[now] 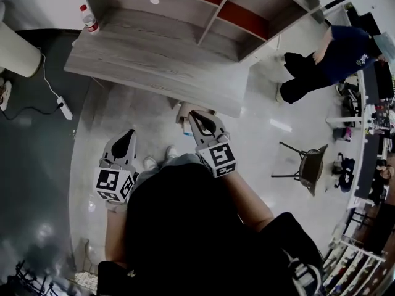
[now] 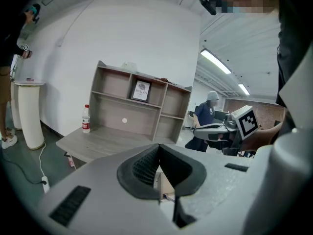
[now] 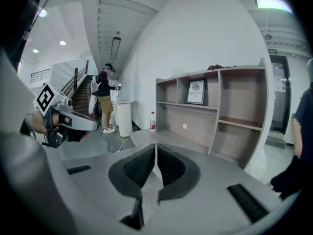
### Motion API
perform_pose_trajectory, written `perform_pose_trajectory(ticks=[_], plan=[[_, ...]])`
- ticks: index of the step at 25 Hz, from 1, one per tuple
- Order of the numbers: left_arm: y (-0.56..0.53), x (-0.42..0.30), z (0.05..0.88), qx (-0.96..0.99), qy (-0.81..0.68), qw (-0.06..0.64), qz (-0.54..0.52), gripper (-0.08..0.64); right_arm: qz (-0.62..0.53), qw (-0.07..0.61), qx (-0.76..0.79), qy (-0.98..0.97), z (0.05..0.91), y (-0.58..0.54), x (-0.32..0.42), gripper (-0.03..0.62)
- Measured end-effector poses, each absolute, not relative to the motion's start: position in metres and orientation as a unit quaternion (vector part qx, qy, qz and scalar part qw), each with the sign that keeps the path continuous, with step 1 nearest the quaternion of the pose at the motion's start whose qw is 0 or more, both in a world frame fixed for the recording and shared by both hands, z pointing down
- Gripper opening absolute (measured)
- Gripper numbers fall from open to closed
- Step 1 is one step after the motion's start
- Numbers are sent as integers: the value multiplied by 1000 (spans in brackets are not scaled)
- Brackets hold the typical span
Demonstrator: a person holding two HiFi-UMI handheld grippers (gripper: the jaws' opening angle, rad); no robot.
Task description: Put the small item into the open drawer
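A grey wooden desk (image 1: 154, 57) with a shelf unit (image 2: 139, 104) stands ahead of me. Below its front edge a beige, box-like part (image 1: 184, 111) sticks out; I cannot tell whether it is the open drawer. No small item shows in any view. My left gripper (image 1: 129, 132) is held low in front of my body, jaws shut and empty. My right gripper (image 1: 193, 113) reaches toward the beige part, jaws shut with nothing between them. In the left gripper view the pads (image 2: 146, 165) meet at the tip; in the right gripper view the pads (image 3: 142, 168) also meet.
A plastic bottle (image 1: 89, 18) stands on the desk's far left corner. A white round pedestal (image 1: 15, 48) and a power strip (image 1: 64, 106) are on the left. A person in dark blue (image 1: 333, 57) bends at the right, near a black stool (image 1: 308, 162).
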State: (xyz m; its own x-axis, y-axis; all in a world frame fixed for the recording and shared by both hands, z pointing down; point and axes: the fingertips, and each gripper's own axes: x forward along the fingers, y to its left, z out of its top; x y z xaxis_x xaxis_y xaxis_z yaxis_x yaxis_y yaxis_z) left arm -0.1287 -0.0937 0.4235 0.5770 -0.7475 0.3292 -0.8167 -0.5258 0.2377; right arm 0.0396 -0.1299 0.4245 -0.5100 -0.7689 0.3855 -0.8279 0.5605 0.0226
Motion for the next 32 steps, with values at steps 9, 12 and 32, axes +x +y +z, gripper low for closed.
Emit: perform_pose_trajectory(ticks=[9,12,32], plan=[[-96,-130,415,875,-442,175,91,2,66,163,462,-869,397,-119,37,25],[-94,-133,412,876,-442,173,92,2,66,157,463,-870,394,-115,38,25],[-90,-137,388,881,-442,151,71,2,80,121,464,-874,390,-109,41,23]])
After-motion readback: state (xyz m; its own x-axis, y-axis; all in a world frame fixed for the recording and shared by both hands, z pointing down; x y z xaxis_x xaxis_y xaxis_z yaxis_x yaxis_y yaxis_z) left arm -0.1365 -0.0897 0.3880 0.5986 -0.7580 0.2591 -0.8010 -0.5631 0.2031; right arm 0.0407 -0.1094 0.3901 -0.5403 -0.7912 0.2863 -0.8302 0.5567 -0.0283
